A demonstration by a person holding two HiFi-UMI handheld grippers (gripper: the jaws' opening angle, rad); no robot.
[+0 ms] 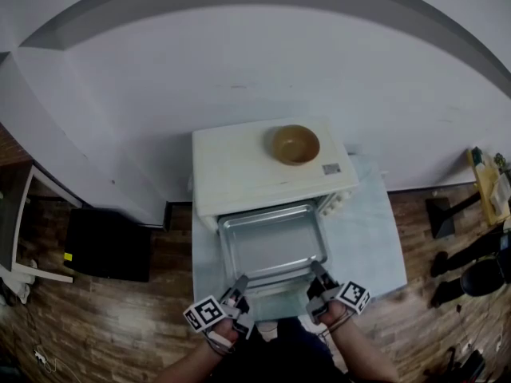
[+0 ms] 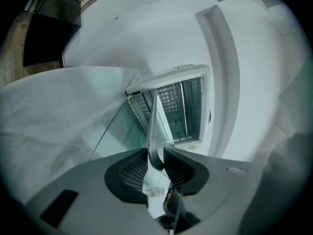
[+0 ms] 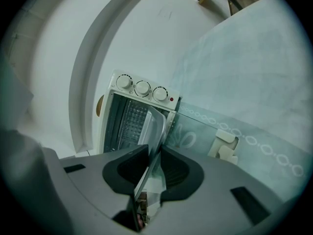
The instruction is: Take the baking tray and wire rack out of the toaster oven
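Thin shiny metal: the baking tray (image 1: 274, 242), half out of the toaster oven (image 1: 239, 166), has its front rim pinched by the left gripper (image 1: 239, 284) and right gripper (image 1: 318, 276). Probably light, stiff and slippery; the rim corners suit gripping.

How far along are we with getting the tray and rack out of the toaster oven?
Done: the oven door is open. In hand: left tongs and right tongs grip the baking tray by its front rim; it sits partway out. Left: pull it clear, then the wire rack, not clearly visible here.
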